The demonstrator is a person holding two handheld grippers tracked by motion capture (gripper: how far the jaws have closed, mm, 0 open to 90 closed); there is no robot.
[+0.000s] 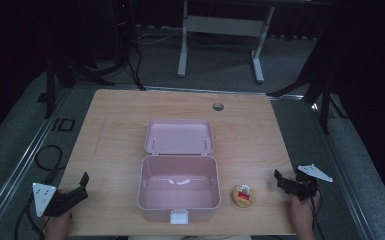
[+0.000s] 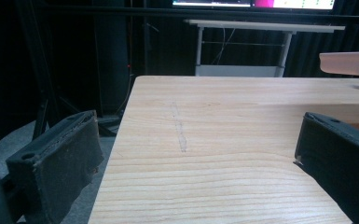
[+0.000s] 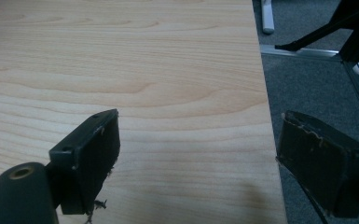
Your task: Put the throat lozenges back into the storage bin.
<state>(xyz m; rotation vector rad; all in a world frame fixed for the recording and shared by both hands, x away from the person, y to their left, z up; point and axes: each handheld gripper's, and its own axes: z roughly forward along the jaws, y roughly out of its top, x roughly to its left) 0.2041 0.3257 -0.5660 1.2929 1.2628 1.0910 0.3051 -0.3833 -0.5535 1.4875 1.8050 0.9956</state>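
Nothing looks begun: pink lidded box (image 1: pixel 178 181) sits open and empty, round tin (image 1: pixel 243 195) just beside it; left gripper (image 1: pixel 82 187) and right gripper (image 1: pixel 281 179) hover spread, holding nothing.

Room dim, black curtains behind. Grey carpet floor (image 1: pixel 220 60). Light wooden table (image 1: pixel 115 120) with round cable hole (image 1: pixel 218 106) near far edge. White-legged desk (image 1: pixel 222 25) beyond, lit monitor strip (image 2: pixel 251 3) above it in left gripper view. Black stand legs (image 1: pixel 305 82) at both sides, cables (image 1: pixel 47 157) on floor.
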